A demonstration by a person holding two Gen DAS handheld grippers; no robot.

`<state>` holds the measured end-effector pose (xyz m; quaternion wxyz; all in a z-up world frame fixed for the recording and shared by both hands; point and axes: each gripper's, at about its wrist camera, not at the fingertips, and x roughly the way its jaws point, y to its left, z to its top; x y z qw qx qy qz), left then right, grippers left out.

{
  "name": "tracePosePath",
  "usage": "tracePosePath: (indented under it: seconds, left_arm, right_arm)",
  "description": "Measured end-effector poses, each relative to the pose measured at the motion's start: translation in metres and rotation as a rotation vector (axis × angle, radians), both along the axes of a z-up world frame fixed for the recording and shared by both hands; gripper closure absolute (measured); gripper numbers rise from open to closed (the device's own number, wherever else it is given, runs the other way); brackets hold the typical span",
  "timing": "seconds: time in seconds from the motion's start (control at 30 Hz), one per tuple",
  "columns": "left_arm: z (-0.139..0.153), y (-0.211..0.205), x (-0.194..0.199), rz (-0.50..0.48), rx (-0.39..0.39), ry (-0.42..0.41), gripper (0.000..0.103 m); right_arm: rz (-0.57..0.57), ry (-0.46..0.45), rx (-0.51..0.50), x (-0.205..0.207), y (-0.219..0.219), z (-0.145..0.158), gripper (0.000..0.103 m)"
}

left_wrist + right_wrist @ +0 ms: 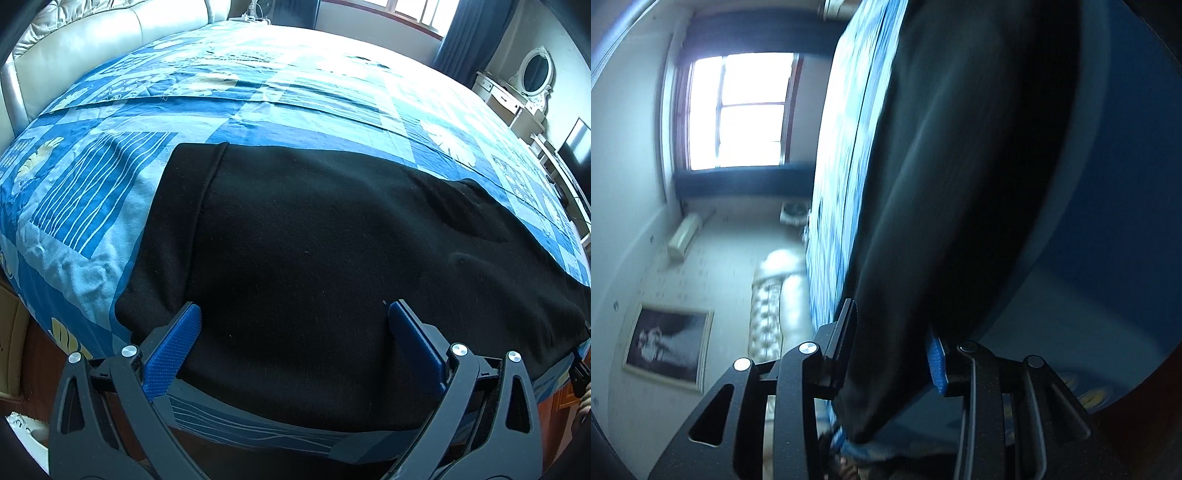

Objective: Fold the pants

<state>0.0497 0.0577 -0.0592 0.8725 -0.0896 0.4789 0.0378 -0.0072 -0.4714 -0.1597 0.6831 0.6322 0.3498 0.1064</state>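
Note:
Black pants (pixel 314 258) lie spread across the near part of a bed with a blue patterned cover (pixel 258 103). The waistband end is at the left. My left gripper (pixel 293 314) is open, its blue pads wide apart over the pants near the bed's front edge, holding nothing. In the right wrist view the camera is rolled sideways. My right gripper (pixel 890 347) has its jaws around a hanging fold of the black pants (pixel 942 184), with cloth filling the gap between the pads.
A cream padded headboard (pixel 92 48) stands at the left. A window (pixel 406 11) with blue curtains is at the back. A white dresser with an oval mirror (pixel 532 77) stands at the right. The bed's front edge is just under my left gripper.

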Motion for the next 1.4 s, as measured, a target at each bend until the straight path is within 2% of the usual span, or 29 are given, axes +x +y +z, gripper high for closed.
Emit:
tracePosePath:
  seconds: [0.1,0.13,0.17,0.4,0.63,0.73,0.83,0.9,0.97,1.0,1.07,1.13,1.2,1.27,1.4]
  left_arm:
    - [0.000,0.000,-0.001,-0.008,-0.001,-0.004,0.002]
    - [0.000,0.000,-0.002,-0.012,0.001,-0.006,0.002]
    - [0.000,0.000,-0.002,-0.014,0.002,-0.008,0.002]
    - [0.000,0.001,-0.001,-0.013,-0.007,-0.007,0.002]
    - [0.000,0.003,-0.001,-0.019,-0.011,-0.009,0.002]
    - [-0.001,0.003,-0.001,-0.025,-0.006,-0.013,0.002]
    - [0.000,0.001,-0.003,-0.032,0.001,-0.021,0.002]
    - [0.002,0.000,-0.005,-0.037,0.005,-0.032,0.002]
    - [0.006,-0.001,-0.007,-0.043,-0.001,-0.053,0.002]
    - [0.009,-0.002,-0.009,-0.050,-0.011,-0.066,0.002]
    - [0.012,-0.001,-0.010,-0.054,-0.018,-0.079,0.002]
    - [0.015,0.001,-0.010,-0.048,-0.031,-0.084,0.002]
    - [0.016,0.004,-0.010,-0.040,-0.043,-0.084,0.002]
    - [0.019,0.006,-0.011,-0.033,-0.056,-0.088,0.002]
    - [0.028,0.004,-0.016,-0.065,-0.080,-0.128,0.002]
  right_arm:
    - [0.048,0.016,-0.058,0.003,0.021,0.004,0.071]
    - [0.058,0.027,-0.084,0.006,0.023,0.006,0.085]
    - [0.068,0.039,-0.110,0.008,0.025,0.008,0.093]
    - [0.068,0.046,-0.136,0.008,0.026,0.003,0.097]
    - [0.075,0.042,-0.094,-0.001,0.022,-0.005,0.097]
    - [0.097,0.041,-0.054,-0.011,0.011,-0.004,0.093]
    - [0.127,-0.008,-0.122,-0.022,-0.007,0.020,0.089]
    - [0.114,-0.068,-0.199,-0.030,-0.034,0.045,0.077]
    - [0.047,-0.109,-0.274,-0.038,-0.071,0.072,0.058]
    - [0.014,-0.127,-0.294,-0.041,-0.092,0.083,0.056]
    - [-0.058,-0.154,-0.350,-0.045,-0.145,0.102,0.042]
    - [-0.102,-0.131,-0.416,-0.042,-0.188,0.111,0.040]
    - [-0.123,-0.063,-0.455,-0.032,-0.233,0.105,0.040]
    - [-0.142,0.016,-0.462,-0.024,-0.259,0.092,0.040]
    - [-0.104,0.090,-0.423,-0.003,-0.270,0.060,0.040]
